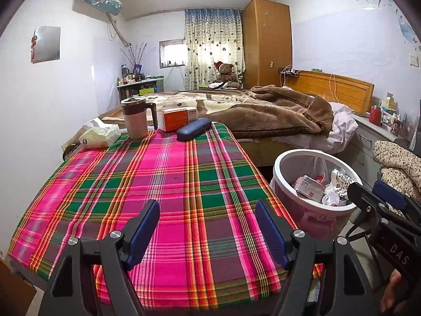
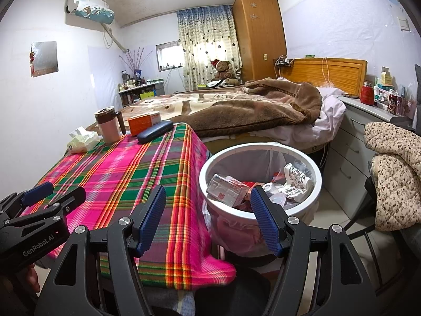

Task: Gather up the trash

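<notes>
A white-rimmed trash bin (image 1: 279, 163) (image 2: 208, 168) with a plastic liner stands on the floor to the right of the plaid-covered table (image 1: 168, 184) (image 2: 118, 173). It holds crumpled packaging and a flattened carton (image 2: 229, 189). My left gripper (image 1: 208, 226) is open and empty over the table's near part. My right gripper (image 2: 208, 213) is open and empty, at the table's right edge just before the bin. Each gripper shows at the side of the other's view: the right one (image 1: 373, 192), the left one (image 2: 52, 192).
At the table's far end stand a mug with lid (image 1: 135, 118), an orange box (image 1: 177, 118), a dark blue glasses case (image 1: 193, 129) and a tissue pack (image 1: 100, 137). A bed with a brown blanket (image 1: 263, 113) lies behind. A drawer cabinet (image 2: 350, 158) and a chair with a quilted jacket (image 2: 394, 173) are right.
</notes>
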Demonstrator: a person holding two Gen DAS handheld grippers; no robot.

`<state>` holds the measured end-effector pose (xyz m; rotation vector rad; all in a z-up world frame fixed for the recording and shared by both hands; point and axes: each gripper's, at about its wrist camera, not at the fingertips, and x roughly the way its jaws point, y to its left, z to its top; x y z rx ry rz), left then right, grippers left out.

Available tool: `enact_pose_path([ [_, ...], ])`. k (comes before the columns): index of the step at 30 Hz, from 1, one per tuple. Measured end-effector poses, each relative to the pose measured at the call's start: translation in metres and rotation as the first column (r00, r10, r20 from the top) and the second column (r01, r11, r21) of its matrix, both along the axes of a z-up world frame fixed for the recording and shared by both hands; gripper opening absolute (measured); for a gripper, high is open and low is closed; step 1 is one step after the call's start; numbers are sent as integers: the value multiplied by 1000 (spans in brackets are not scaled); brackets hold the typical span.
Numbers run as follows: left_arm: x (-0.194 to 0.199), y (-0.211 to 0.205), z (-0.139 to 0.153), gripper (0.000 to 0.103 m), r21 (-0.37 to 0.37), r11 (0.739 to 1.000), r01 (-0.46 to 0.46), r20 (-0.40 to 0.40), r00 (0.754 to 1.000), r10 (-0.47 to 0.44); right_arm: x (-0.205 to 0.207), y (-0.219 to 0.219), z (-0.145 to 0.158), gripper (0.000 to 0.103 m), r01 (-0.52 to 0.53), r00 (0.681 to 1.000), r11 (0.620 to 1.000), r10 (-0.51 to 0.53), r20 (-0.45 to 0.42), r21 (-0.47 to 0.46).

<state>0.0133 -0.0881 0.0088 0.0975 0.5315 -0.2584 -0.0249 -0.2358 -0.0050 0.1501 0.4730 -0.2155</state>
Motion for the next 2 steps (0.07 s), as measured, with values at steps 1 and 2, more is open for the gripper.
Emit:
enact_pose_path([
  [1,0,0,0,75,-1,1000,0,0,1000,0,0,0,0,68,0,1000,1000,0,-1,-1],
  [2,0,0,0,75,-1,1000,0,0,1000,0,0,0,0,68,0,1000,1000,0,-1,-1],
])
